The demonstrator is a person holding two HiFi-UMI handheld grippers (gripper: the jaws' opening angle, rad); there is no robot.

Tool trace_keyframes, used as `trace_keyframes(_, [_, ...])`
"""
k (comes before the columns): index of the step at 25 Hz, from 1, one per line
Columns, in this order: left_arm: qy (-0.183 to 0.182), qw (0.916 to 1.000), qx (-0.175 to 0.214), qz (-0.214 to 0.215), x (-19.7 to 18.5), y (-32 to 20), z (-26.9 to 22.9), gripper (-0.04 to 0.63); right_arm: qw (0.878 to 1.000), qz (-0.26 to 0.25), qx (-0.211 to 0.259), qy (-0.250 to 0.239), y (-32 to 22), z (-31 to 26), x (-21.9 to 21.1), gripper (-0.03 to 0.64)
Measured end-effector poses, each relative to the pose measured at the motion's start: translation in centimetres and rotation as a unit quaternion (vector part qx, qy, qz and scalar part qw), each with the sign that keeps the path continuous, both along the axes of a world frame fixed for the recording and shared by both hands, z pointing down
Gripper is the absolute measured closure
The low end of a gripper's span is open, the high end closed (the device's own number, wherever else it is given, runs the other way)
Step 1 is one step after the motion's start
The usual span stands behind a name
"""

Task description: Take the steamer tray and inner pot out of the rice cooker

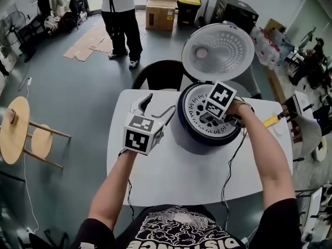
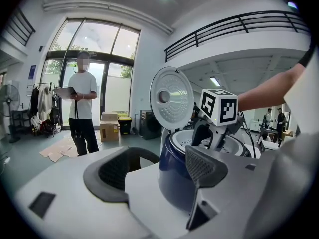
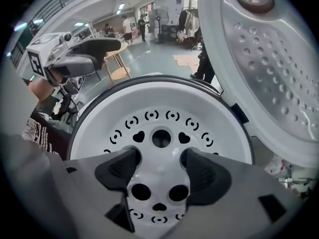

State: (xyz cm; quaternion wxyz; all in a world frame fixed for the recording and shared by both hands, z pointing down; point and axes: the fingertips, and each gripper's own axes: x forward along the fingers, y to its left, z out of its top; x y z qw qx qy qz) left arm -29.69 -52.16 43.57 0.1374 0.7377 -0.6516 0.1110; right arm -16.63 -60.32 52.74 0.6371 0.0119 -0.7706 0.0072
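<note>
The dark blue rice cooker stands on the white table with its lid swung up at the back. The white perforated steamer tray sits in its mouth and hides the inner pot. My right gripper is down on the tray, open. In the right gripper view its fingertips rest at two round holes either side of the steamer tray's middle. My left gripper hovers open just left of the cooker, holding nothing. The cooker's blue wall shows between its jaws.
A black chair stands behind the table. A wooden stool is at the left. A person stands further back near cardboard boxes. A cable trails over the table's right part, and a yellow-handled item lies at its right edge.
</note>
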Motion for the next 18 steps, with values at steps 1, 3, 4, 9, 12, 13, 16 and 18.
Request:
trace_keyframes(1, [0.001,1.0,0.002,0.002,0.0,0.1,-0.3,0.25,1.0,0.005,-0.003,0.004,0.2,-0.2,-0.1,0.296])
trace_keyframes(3, [0.002,1.0,0.004,0.007,0.1,0.4,-0.9,0.25,1.0,0.008,0.0,0.01,0.7,-1.0,-0.4,0.313])
trace_keyframes(4, [0.002,0.9999,0.006,0.01,0.3,0.4,-1.3,0.25,1.0,0.005,0.005,0.01,0.9,-1.5,-0.5,0.316])
trace_keyframes(9, [-0.002,0.9994,0.022,0.026,2.4,-0.1,-3.2,0.25,1.0,0.009,0.024,-0.009,0.6,-4.4,0.3,0.322])
trace_keyframes(12, [-0.002,0.9989,0.038,0.027,2.8,0.0,-4.6,0.25,0.999,0.012,0.041,-0.018,0.7,-6.7,0.8,0.324])
trace_keyframes(13, [-0.002,0.9987,0.043,0.028,2.9,0.1,-5.0,0.25,0.999,0.013,0.047,-0.019,0.9,-7.5,1.0,0.324])
trace_keyframes(16, [0.0,0.9979,0.053,0.038,3.2,0.5,-6.1,0.25,0.998,0.019,0.06,-0.024,1.8,-9.6,1.6,0.324])
trace_keyframes(18, [0.0,0.9971,0.058,0.049,4.1,0.4,-6.7,0.25,0.997,0.026,0.065,-0.029,2.3,-10.8,2.6,0.324])
